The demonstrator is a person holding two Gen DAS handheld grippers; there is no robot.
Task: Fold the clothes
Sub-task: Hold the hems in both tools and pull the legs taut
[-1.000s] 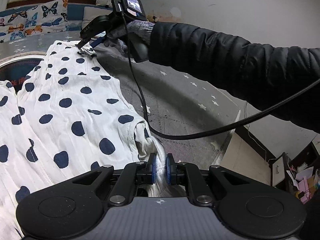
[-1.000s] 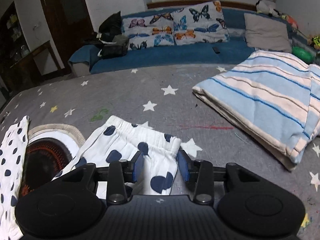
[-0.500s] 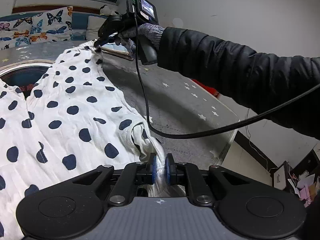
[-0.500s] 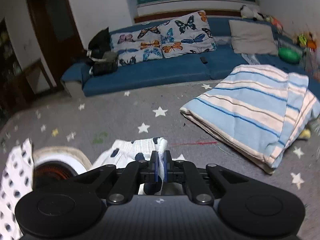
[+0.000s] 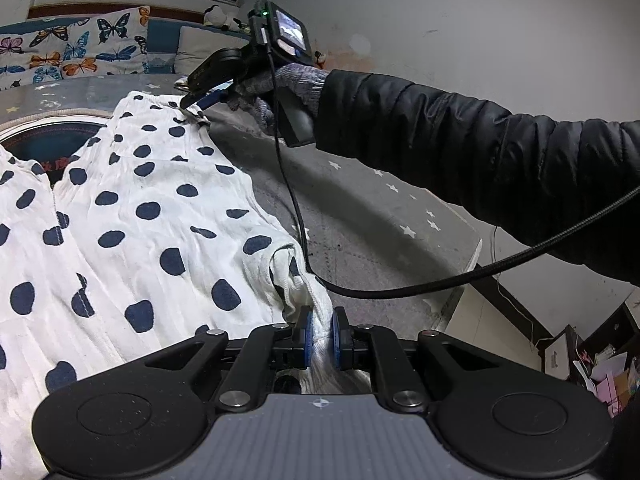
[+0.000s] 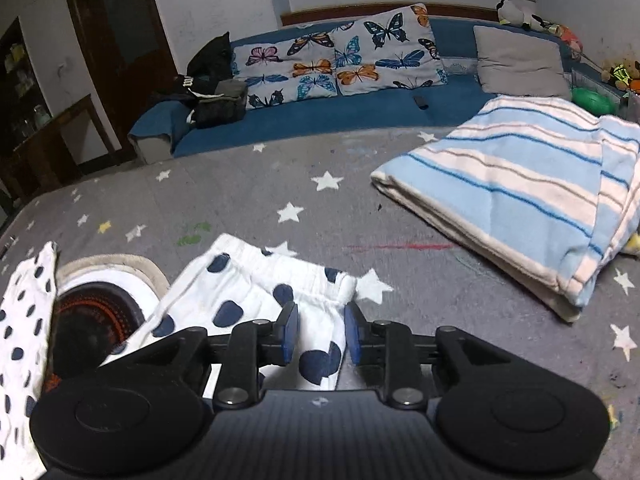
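Trousers [image 5: 132,216], white with navy dots, lie spread on the grey star-print mat [image 5: 360,208], one end near its near edge and the cuff end toward the middle. Nearest, the left gripper [image 5: 319,330] has its fingers closed tight on a bunched corner of the cloth. Further out, the right gripper [image 6: 318,330] stands with its fingers parted on either side of the cuff [image 6: 288,276], gripping nothing; the cloth lies between them on the mat. By my reading the fold is hardly begun: the legs look laid flat and apart, showing a round rug [image 6: 100,304] between them, and no fold shows yet. Bringing the ends together remains. A folded striped blanket [image 6: 520,200] lies near the mat's far right edge. Beyond it are butterfly pillows [image 6: 340,60]. The rug bears red marks too blurred to read; no other writing or brand shows.
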